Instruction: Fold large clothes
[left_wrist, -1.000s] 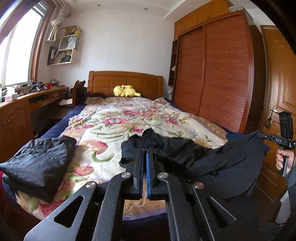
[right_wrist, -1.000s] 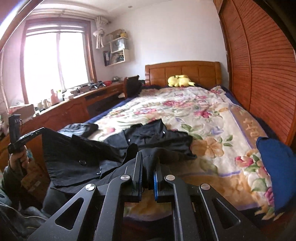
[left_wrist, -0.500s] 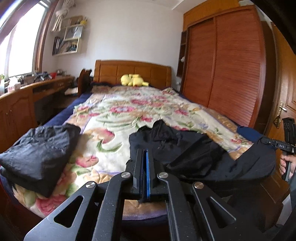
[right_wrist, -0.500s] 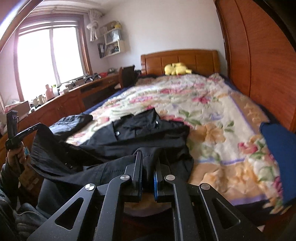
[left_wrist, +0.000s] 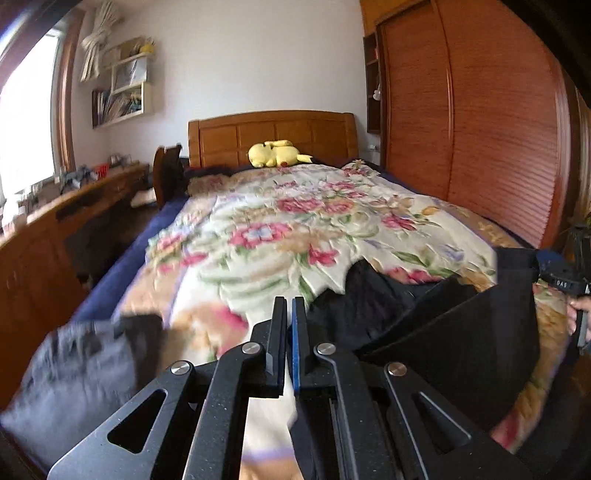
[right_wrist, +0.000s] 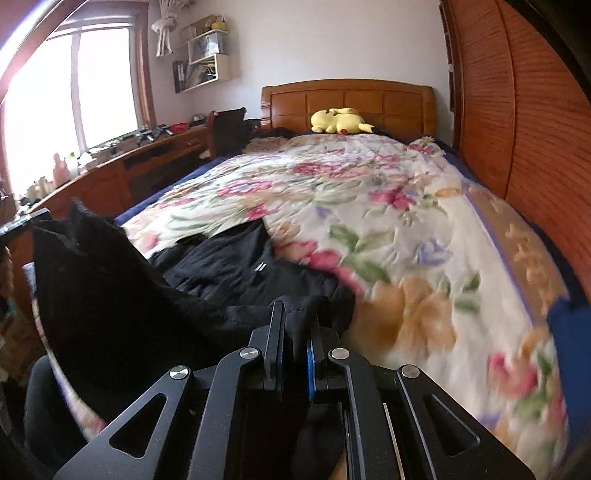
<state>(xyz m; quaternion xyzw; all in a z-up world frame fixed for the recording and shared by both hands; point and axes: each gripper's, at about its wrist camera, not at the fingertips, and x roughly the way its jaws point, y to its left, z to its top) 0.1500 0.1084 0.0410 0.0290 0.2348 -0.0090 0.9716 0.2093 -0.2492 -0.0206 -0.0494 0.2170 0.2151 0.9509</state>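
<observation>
A large black garment (left_wrist: 454, 325) hangs stretched between my two grippers over the foot of the bed, its far part lying crumpled on the floral quilt (left_wrist: 280, 229). My left gripper (left_wrist: 289, 306) is shut on one edge of the garment. My right gripper (right_wrist: 295, 314) is shut on the other edge, with black cloth bunched between its fingers. The garment also fills the left of the right wrist view (right_wrist: 122, 295). The right gripper shows at the right edge of the left wrist view (left_wrist: 565, 280).
A dark folded garment (left_wrist: 85, 354) lies at the bed's near left corner. A yellow plush toy (left_wrist: 273, 153) sits by the headboard. A wooden desk (left_wrist: 55, 236) runs along the left, a wooden wardrobe (left_wrist: 480, 129) along the right.
Both grippers have moved forward over the bed and lifted, carrying the garment's held edge toward the headboard. The views are blurred by the motion.
</observation>
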